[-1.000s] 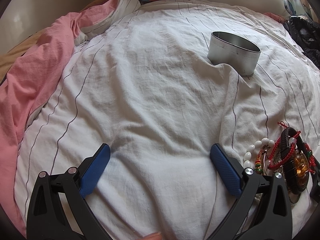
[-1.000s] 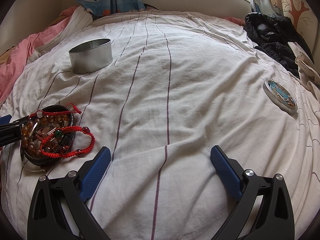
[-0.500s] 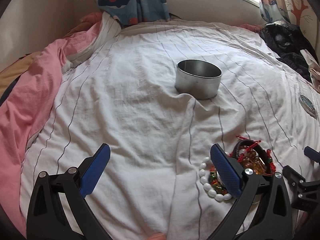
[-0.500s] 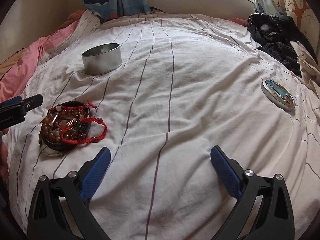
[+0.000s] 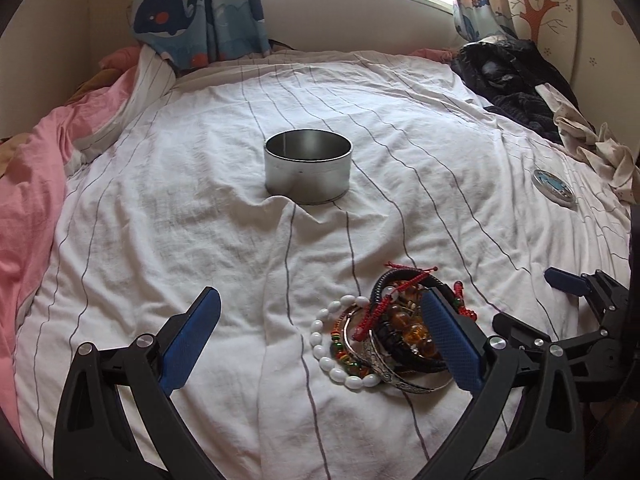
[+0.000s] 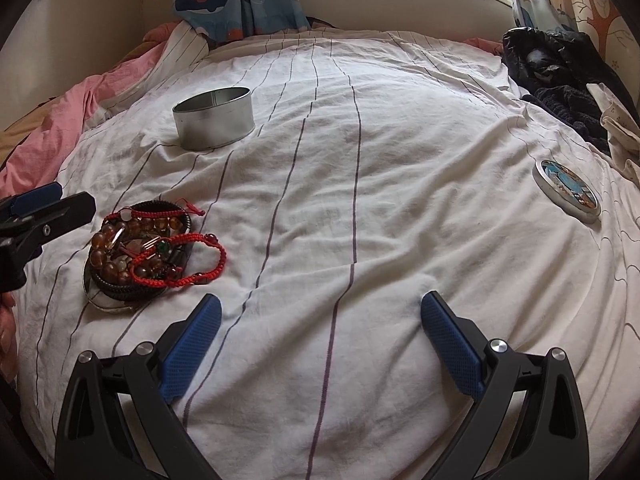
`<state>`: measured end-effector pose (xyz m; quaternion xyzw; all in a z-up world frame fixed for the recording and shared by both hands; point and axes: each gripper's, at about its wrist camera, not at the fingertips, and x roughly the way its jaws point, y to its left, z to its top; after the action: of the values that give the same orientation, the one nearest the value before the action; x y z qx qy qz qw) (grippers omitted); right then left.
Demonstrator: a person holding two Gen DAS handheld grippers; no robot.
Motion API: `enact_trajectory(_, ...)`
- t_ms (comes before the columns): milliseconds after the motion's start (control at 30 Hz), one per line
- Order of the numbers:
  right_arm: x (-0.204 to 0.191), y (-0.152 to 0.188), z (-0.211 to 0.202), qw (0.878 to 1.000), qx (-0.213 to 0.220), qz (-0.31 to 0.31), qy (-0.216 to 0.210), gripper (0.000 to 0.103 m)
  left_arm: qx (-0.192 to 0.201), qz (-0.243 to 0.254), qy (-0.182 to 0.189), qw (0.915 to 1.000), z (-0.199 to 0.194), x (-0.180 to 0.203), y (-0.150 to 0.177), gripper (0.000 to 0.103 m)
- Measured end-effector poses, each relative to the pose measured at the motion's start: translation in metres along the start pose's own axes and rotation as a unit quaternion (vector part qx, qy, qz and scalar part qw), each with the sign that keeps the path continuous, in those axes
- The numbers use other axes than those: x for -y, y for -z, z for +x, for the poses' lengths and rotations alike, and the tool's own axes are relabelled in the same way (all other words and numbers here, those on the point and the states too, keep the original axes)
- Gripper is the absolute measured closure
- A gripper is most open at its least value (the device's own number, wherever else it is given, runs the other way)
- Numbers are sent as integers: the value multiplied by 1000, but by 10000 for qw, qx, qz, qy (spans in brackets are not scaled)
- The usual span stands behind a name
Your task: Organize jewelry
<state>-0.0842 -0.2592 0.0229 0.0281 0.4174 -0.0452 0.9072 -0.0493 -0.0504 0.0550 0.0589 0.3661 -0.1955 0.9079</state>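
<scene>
A pile of bracelets lies on the white striped bedsheet: white beads, amber beads, red cords, a black band, a silver bangle. The same pile shows at the left in the right wrist view. An open round metal tin stands further back on the bed, also seen as the tin. Its lid with a blue picture lies far right. My left gripper is open, its right finger over the pile's right side. My right gripper is open over bare sheet, right of the pile.
A pink quilt bunches along the left edge. Dark clothes and a pale cloth lie at the right by the wall. A whale-print curtain hangs at the bed's head.
Both grippers pulled back and up, so more of the bed shows. The left one swung right, bringing the bracelet pile between and under its fingers. Both stayed open.
</scene>
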Motion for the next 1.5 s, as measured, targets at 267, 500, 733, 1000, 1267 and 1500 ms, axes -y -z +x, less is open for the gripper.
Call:
enact_trajectory(267, 0, 0, 1, 10000, -8, 9, -4, 7, -121, 145, 471, 9987, 8, 6, 3, 43)
enact_trajectory(500, 0, 1, 0, 10000, -1, 10, -7, 7, -217, 334, 671, 9970, 10, 11, 4, 92)
enact_trajectory(733, 1, -1, -5, 9997, 159, 89, -130, 7, 61, -108, 874, 9961, -4, -7, -2, 99)
enact_trajectory(1000, -17, -7, -12, 9924, 385, -43, -1166, 7, 232, -343, 826, 9957, -11, -18, -6, 99)
enact_trajectory(1267, -19, -25, 8, 9817, 171, 311, -1871, 8, 228, -359, 824, 9957, -10, -18, -7, 99)
enact_trajectory(1500, -17, -23, 20, 9727, -150, 450, -2270, 73, 228, -363, 822, 9957, -10, -19, -8, 99)
